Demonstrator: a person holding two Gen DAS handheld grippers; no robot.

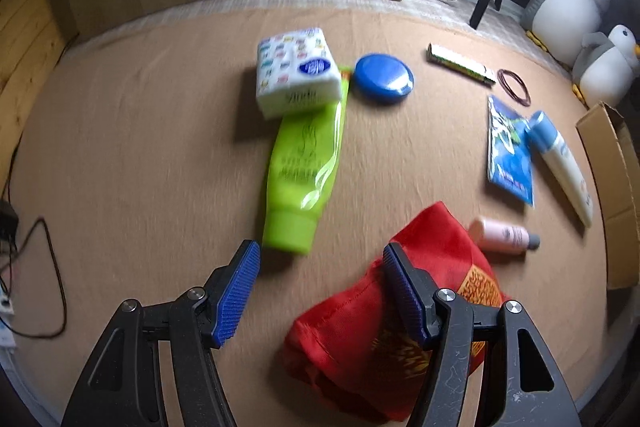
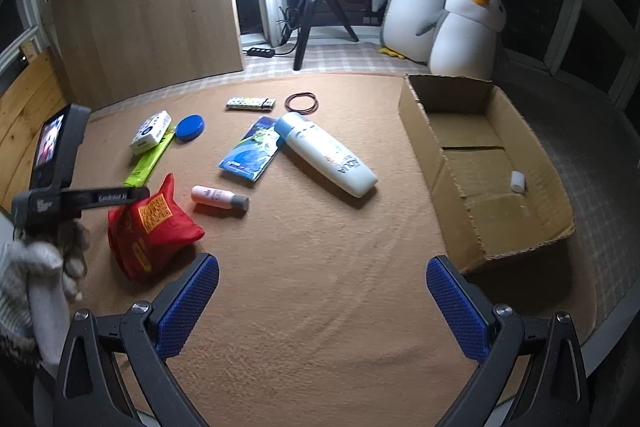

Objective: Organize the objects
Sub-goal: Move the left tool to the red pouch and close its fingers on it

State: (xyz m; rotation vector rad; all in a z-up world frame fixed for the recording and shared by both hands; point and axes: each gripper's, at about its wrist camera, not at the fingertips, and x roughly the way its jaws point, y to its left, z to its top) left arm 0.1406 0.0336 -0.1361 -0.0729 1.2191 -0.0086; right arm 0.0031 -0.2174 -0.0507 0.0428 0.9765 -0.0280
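My left gripper (image 1: 320, 259) is open above the mat, between a lime green tube (image 1: 304, 167) and a red pouch (image 1: 384, 331); its right finger overlaps the pouch. A tissue pack (image 1: 296, 71) lies on the tube's far end, with a blue round lid (image 1: 384, 78) beside it. A blue packet (image 1: 509, 151), a white bottle with a blue cap (image 1: 562, 163) and a small pink bottle (image 1: 505, 235) lie to the right. My right gripper (image 2: 322, 277) is open and empty over bare mat. The cardboard box (image 2: 416, 123) to its right holds a small white item (image 2: 517, 181).
A flat patterned strip (image 2: 250, 103) and brown hair bands (image 2: 302, 103) lie at the mat's far side. Two plush penguins (image 2: 444, 11), a ring light on a tripod (image 2: 308, 15) and a wooden panel (image 2: 148, 7) stand behind. Cables (image 1: 44, 267) lie at the left.
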